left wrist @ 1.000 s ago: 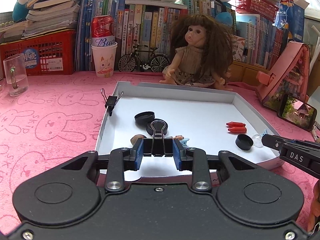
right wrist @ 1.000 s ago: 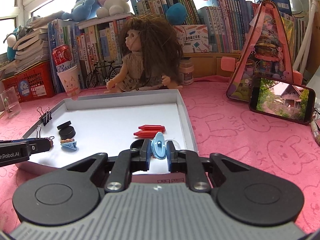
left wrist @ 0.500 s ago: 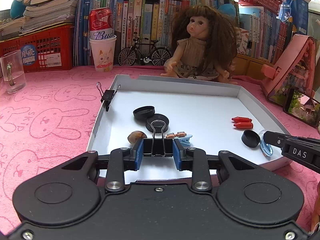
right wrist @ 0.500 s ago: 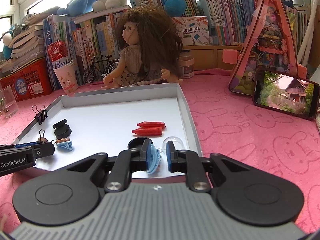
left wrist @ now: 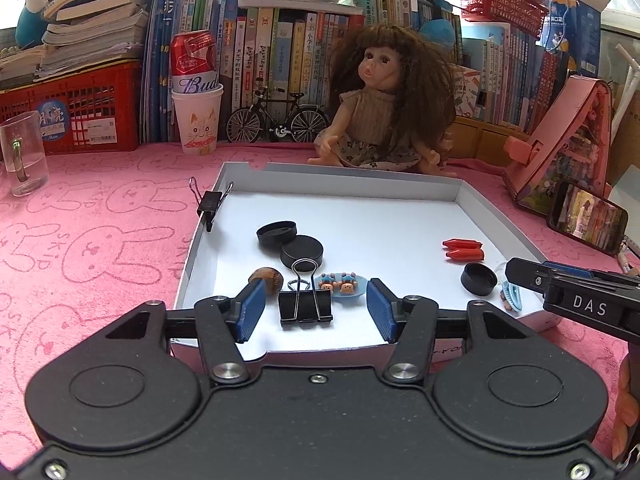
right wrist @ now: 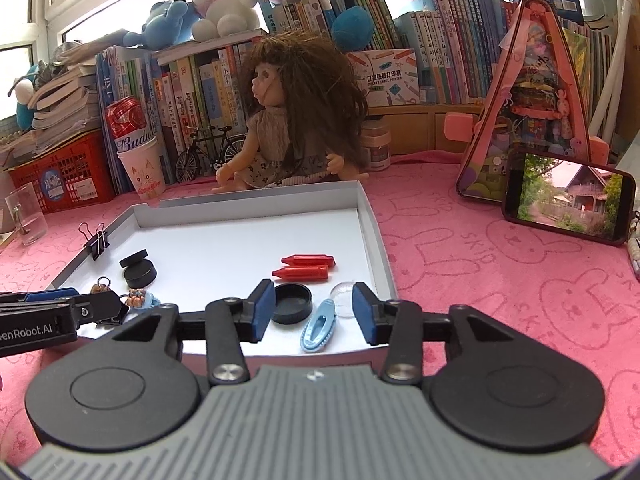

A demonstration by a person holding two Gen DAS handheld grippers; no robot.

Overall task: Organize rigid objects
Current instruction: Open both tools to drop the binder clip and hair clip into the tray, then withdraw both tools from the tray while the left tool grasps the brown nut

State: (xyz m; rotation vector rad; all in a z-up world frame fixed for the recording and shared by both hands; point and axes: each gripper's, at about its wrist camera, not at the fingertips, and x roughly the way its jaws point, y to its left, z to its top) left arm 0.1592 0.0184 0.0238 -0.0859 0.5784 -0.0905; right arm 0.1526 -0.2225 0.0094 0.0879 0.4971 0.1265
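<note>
A white tray (left wrist: pixel 472 202) lies on the pink cloth. My left gripper (left wrist: pixel 316 308) is open over its near edge, and a black binder clip (left wrist: pixel 306 306) lies in the tray between its fingers. My right gripper (right wrist: pixel 314 312) is open over the near right corner, with a blue hair clip (right wrist: pixel 318 326) lying in the tray between its fingers. The tray also holds black caps (left wrist: pixel 301 251), two red pieces (left wrist: pixel 464 249), a blue monkey clip (left wrist: pixel 340 284), a brown nut (left wrist: pixel 269 277), a black cap (right wrist: pixel 292 303) and a clear dome (right wrist: pixel 343 293). Another binder clip (left wrist: pixel 210 204) grips the left wall.
A doll (left wrist: pixel 384 108) sits behind the tray. A phone (right wrist: pixel 568 198) leans on a pink house stand (right wrist: pixel 532 100) at right. A glass mug (left wrist: pixel 22 152), a paper cup with a can (left wrist: pixel 198 120), a toy bicycle (left wrist: pixel 278 118) and books line the back.
Both grippers have opened. The left let go of the black binder clip and the right let go of the blue hair clip; both now lie in the tray.
</note>
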